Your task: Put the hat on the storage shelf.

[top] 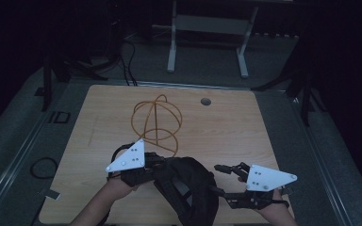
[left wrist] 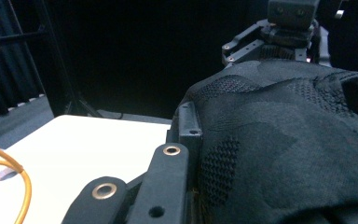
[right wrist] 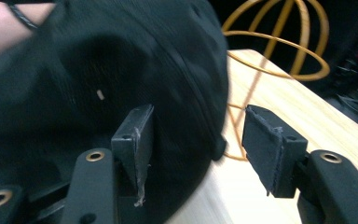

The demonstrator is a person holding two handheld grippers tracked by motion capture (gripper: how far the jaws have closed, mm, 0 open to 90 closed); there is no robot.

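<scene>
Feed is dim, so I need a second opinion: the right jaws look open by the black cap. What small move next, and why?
Probably close the right gripper on the black cap: its jaws stand open with the cap's edge between them, while the left gripper seems to hold the other side, short of the wire stand.

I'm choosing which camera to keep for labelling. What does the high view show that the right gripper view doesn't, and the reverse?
The high view alone takes in the whole wooden table, the grey hole near its far edge, the white stand on the floor beyond, and both the left gripper and right gripper. The right gripper view alone shows its jaws standing apart, with the worn pads up close. Both show the black cap and the orange wire frame.
</scene>
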